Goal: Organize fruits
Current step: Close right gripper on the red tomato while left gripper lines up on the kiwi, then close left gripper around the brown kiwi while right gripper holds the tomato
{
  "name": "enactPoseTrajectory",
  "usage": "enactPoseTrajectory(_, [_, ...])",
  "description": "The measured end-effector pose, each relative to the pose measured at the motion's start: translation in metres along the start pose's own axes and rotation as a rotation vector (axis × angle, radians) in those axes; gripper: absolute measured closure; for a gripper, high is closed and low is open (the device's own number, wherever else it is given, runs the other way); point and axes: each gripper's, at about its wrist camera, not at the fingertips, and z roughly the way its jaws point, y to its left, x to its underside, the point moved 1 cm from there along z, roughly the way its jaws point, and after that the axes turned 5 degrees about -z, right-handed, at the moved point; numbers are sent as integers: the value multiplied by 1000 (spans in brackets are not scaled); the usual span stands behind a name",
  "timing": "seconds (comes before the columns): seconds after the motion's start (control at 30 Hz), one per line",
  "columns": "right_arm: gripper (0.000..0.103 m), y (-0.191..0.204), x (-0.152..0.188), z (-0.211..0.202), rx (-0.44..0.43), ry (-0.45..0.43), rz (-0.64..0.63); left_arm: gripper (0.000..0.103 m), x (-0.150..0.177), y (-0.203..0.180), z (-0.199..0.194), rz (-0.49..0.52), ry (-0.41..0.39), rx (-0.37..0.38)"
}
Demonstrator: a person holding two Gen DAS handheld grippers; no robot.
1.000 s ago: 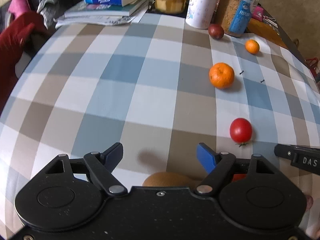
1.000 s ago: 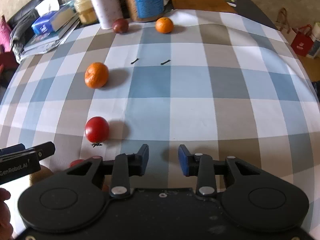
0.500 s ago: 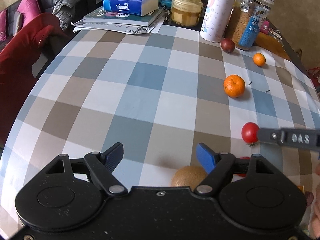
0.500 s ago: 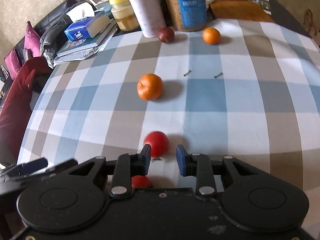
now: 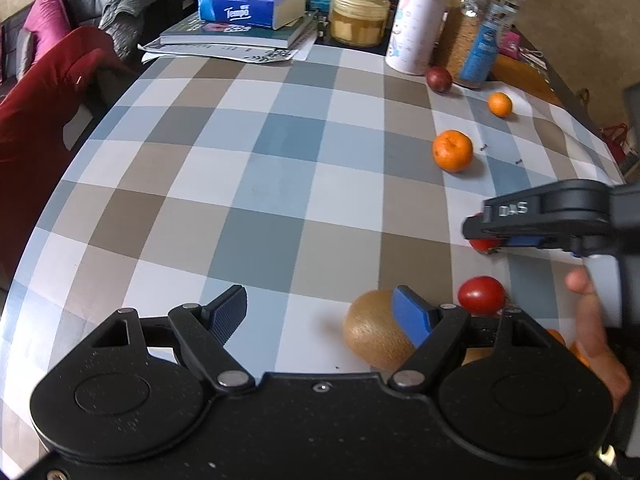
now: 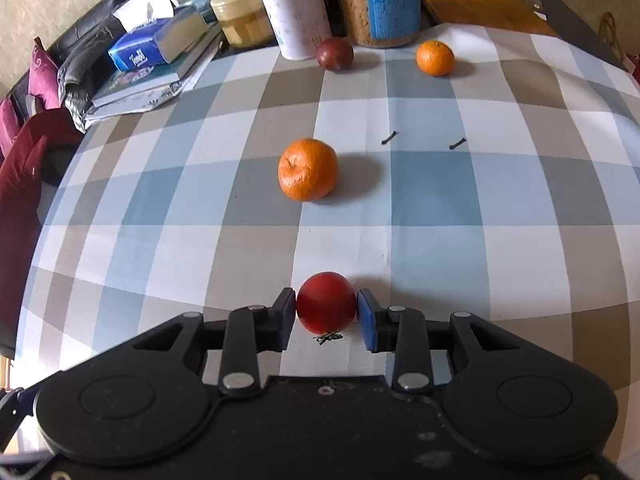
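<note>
1. Tomatoes are the concern at this moment: 1 red tomato sits on the checked tablecloth between the 2 blue pads of the right gripper, its green stalk remnant lying on the cloth below it.
2. Jaws of the right gripper are opening; a sliver of gap is seen at the right pad, while contact at the left pad cannot be ruled out. The tomato is judged to rest on the cloth, not to be lifted.
3. Whether this is a release or a widening for a fresh grasp cannot be told.
4. A 2nd tomato lies just beside the 1st in the left wrist view, next to a kiwi; fruits appear to be gathered near the table's front edge.
5. Spread wide and holding nothing, the left gripper is kept over the cloth; its right pad overlaps the kiwi in the view, but the kiwi is not enclosed.
6. Still scattered are a large mandarin mid-table, a small mandarin and a dark purple fruit by the jars at the far edge.
7. Because the tomato is round and smooth, rolling is judged likely if it is nudged by a pad.
8. Most of the sorting is judged to remain.
</note>
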Motion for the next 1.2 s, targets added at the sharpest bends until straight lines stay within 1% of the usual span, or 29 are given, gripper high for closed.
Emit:
enactPoseTrajectory(0.07, [67,-1,1,5,-2,8,6,23,2,-2,-2,8,-4,8])
enactPoseTrajectory(0.17, [68,-2,2,3,4,-7,1,23,5,-5,-5,23,-8,20])
enactPoseTrajectory(0.4, [68,-19,12,-10,13,-29,37,22,11,-15,-1,54,1,28])
enactPoseTrajectory(0.5, [68,-29,17,-17,16,-41,60,21,13,-19,5,47,9,26])
enactPoseTrajectory(0.6, [68,-37,24,-23,34,-58,83,19,15,-21,11,33,14,43])
enactPoseTrajectory(0.67, [68,-43,30,-27,44,-70,101,17,16,-23,14,27,9,46])
enactPoseTrajectory(0.73, [68,-49,35,-28,54,-79,122,17,17,-25,17,24,2,55])
enactPoseTrajectory(0.77, [68,-51,37,-28,57,-78,127,18,18,-26,20,24,3,53])
enactPoseTrajectory(0.8, [68,-53,39,-28,58,-75,130,21,19,-28,23,23,7,45])
enactPoseTrajectory(0.9, [68,-61,43,-29,51,-67,132,22,24,-28,35,19,24,16])
enactPoseTrajectory(1.1, [68,-73,50,-38,68,-99,119,22,28,-27,37,-4,-29,15])
enactPoseTrajectory(1.2, [68,-77,56,-43,87,-142,111,22,30,-28,37,-9,-66,10])
